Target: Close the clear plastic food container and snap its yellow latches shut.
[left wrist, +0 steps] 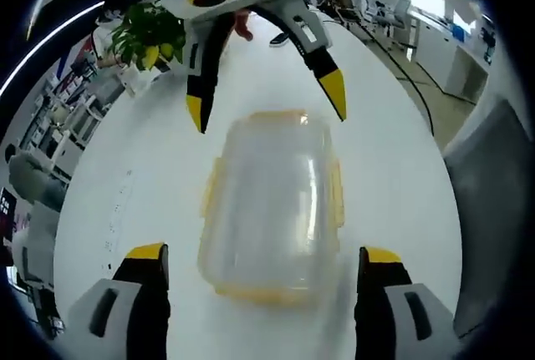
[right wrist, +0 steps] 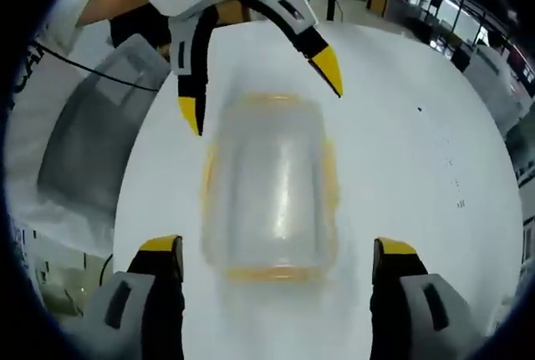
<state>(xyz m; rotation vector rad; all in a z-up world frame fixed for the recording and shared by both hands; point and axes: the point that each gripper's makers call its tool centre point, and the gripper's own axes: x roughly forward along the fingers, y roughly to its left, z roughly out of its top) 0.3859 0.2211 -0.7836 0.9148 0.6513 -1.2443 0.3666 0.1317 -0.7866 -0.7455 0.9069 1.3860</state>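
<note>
The clear plastic food container (left wrist: 272, 201) lies on the white table (left wrist: 401, 168) with its lid on top and yellow latches (left wrist: 336, 193) along its sides and ends. I cannot tell whether the latches are snapped down. My left gripper (left wrist: 263, 253) is open, with the container's near end between its jaws. My right gripper (left wrist: 264, 103) faces it from the far end, also open. In the right gripper view the container (right wrist: 272, 185) is blurred, the right gripper (right wrist: 277, 249) straddles its near end, and the left gripper (right wrist: 259, 91) hangs over the far end.
A potted plant (left wrist: 150, 34) with yellow fruit stands at the table's far left edge. A grey chair (left wrist: 493, 176) sits beside the table, and the same chair (right wrist: 100, 134) appears in the right gripper view. A person's white sleeve (right wrist: 84, 1) reaches in behind the left gripper.
</note>
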